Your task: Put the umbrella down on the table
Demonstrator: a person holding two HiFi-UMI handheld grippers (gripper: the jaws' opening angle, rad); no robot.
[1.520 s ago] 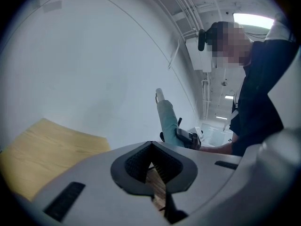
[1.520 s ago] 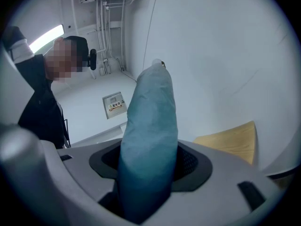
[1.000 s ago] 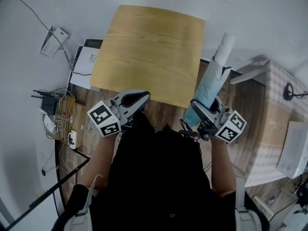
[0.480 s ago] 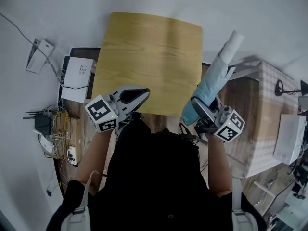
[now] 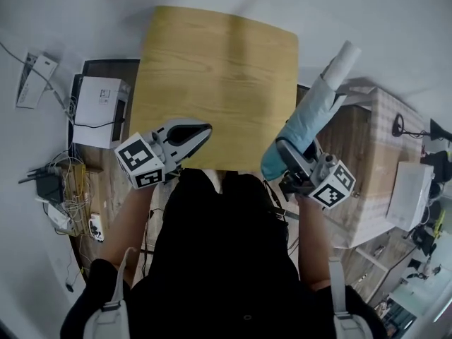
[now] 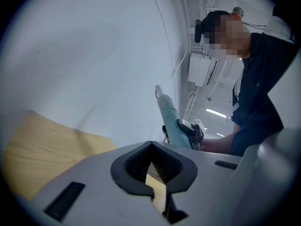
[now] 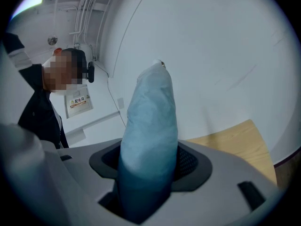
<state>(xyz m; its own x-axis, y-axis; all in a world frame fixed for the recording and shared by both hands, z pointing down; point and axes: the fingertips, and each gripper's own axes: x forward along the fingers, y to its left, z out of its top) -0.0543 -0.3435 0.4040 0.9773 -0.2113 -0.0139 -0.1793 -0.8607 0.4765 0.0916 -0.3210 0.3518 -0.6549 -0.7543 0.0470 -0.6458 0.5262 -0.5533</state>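
Note:
A folded light-blue umbrella (image 5: pixel 308 121) with a white end (image 5: pixel 342 58) slants up and to the right, past the right edge of the wooden table (image 5: pixel 219 69). My right gripper (image 5: pixel 284 152) is shut on its lower part, just off the table's near right corner. In the right gripper view the umbrella (image 7: pixel 150 121) rises from between the jaws of the right gripper (image 7: pixel 146 173). My left gripper (image 5: pixel 203 128) is shut and holds nothing, over the table's near edge. The left gripper view shows the left gripper (image 6: pixel 151 171), the table (image 6: pixel 42 149) and the umbrella (image 6: pixel 170 119) held in the air.
A white box (image 5: pixel 99 108) and a tangle of cables and devices (image 5: pixel 53 189) lie on the floor at the left. A checked-cloth unit (image 5: pixel 374 154) with a white device (image 5: pixel 406 196) stands at the right. A white wall runs behind the table.
The head view has swung a little, so the table sits closer. Both grippers have edged toward its near edge. The umbrella stays gripped and tilted the same way.

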